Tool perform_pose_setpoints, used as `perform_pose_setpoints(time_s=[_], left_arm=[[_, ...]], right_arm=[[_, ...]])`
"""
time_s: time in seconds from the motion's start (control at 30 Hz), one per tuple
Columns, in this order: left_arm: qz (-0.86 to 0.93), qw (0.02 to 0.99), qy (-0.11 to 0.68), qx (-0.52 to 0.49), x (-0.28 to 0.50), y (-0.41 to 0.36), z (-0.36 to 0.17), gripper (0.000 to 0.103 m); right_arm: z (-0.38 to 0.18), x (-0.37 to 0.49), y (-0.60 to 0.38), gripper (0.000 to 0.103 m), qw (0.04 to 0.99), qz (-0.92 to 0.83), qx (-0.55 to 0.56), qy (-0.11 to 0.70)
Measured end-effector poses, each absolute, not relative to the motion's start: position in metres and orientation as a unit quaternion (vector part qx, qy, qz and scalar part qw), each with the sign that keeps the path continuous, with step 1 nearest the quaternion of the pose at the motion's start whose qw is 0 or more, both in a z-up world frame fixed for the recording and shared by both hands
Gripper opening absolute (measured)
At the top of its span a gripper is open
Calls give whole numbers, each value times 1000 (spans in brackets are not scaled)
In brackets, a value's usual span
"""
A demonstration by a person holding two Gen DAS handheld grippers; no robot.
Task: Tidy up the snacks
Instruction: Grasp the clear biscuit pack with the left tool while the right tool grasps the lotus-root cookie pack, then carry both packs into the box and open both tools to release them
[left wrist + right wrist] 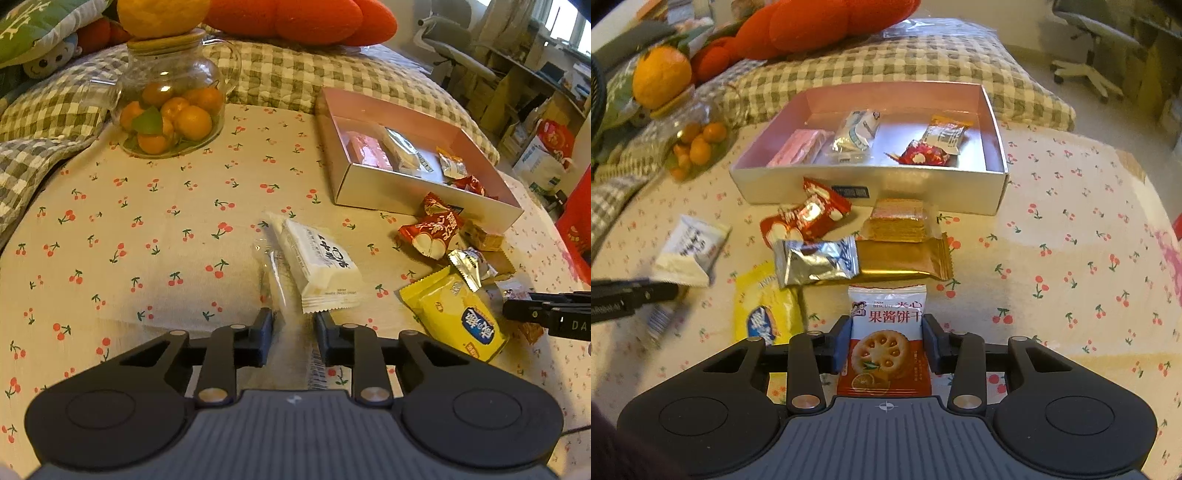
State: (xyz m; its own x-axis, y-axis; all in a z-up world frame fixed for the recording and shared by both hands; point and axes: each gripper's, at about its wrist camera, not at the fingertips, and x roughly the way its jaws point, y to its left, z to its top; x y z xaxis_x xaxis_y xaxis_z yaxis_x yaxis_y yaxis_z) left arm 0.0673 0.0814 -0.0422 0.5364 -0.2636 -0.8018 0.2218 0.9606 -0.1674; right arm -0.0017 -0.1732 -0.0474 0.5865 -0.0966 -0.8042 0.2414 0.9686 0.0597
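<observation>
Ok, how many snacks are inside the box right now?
4: a pink packet at the left, a silver-blue packet beside it, an orange-edged packet further right, a red packet in front of that. The box wall may hide more.

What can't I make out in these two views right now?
- Left wrist: clear packet in the left gripper, see-through, lower end behind gripper body.
- Right wrist: same packet, blurred.
- Left wrist: right gripper, cut off by right edge.
- Right wrist: biscuit packet, bottom under gripper body.
</observation>
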Motion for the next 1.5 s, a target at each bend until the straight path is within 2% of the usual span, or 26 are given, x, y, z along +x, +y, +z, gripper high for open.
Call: perform_pose_setpoints(time_s=[0.63,1.5], left_arm=[[-154,870,466,-53,58,81,-20,19],[-172,880,429,-109,74,61,21,18]], right_arm=[[-17,-13,-183,39,883,-89,159,433],[27,8,-188,39,899,-78,223,369]])
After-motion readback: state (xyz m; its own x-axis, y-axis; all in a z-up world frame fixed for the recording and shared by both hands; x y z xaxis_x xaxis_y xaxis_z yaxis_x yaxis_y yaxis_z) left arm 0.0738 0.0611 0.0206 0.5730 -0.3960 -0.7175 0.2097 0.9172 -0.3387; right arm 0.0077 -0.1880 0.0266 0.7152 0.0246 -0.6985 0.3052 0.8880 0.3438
